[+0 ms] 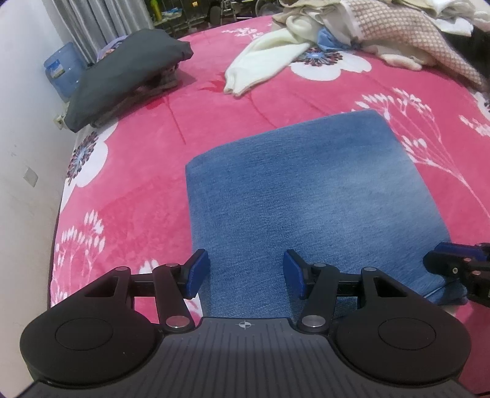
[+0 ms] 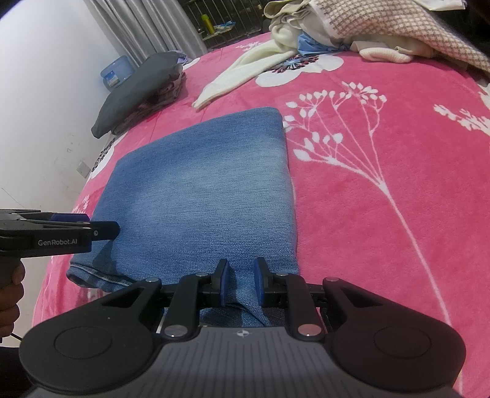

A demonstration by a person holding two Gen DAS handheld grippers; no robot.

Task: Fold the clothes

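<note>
Folded blue jeans (image 1: 306, 189) (image 2: 202, 196) lie flat as a rectangle on the pink floral blanket (image 1: 137, 153). My left gripper (image 1: 246, 272) is open and hovers over the jeans' near left part, with denim showing below the gap and its pads off the cloth. From the right wrist view it (image 2: 105, 228) comes in from the left, held by a hand (image 2: 10, 290). My right gripper (image 2: 242, 281) is shut on a raised fold of the jeans' near edge. In the left wrist view it (image 1: 441, 263) sits at the jeans' near right corner.
A dark grey folded stack (image 1: 128, 76) (image 2: 137, 88) rests at the bed's far left edge by the white wall (image 1: 24, 153). A cream garment (image 1: 263, 64) and a heap of unfolded clothes (image 1: 382, 27) (image 2: 382, 27) lie at the far side. A blue water jug (image 1: 61, 73) stands past the bed.
</note>
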